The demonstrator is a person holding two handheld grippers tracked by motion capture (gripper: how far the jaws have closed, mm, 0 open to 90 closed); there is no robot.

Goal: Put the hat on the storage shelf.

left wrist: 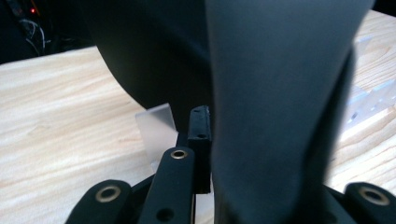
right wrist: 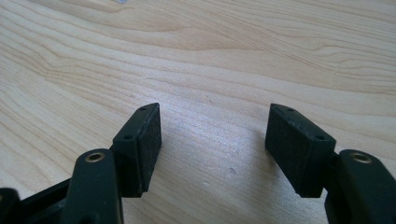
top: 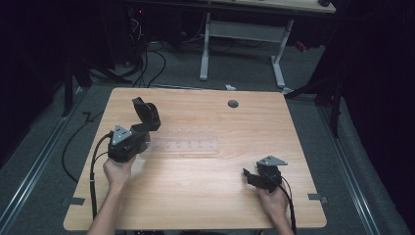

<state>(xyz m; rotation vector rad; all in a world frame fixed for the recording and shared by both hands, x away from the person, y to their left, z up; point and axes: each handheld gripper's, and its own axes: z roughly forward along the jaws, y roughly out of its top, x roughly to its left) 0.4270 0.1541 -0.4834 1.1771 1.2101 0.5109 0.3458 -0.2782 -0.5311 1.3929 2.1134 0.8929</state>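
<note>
A black curved object (top: 147, 116), with a flap raised at its top, stands at the table's left. My left gripper (top: 140, 133) is shut on it from the near side. In the left gripper view the object (left wrist: 271, 93) looms right in front of the camera, and the left pad (left wrist: 200, 140) presses on its side; the other pad is hidden behind it. A clear plastic strip (top: 188, 145) with rows of small holes lies flat just right of it, and its frosted end (left wrist: 156, 126) shows under the object. My right gripper (top: 249, 175) (right wrist: 214, 144) rests open, low over bare wood at the front right.
The wooden table (top: 205, 196) has a grey round grommet (top: 233, 104) near its far edge. Behind it stands a white desk frame (top: 242, 34), with cables on the dark floor at the left. Each gripper trails a black cable toward the front edge.
</note>
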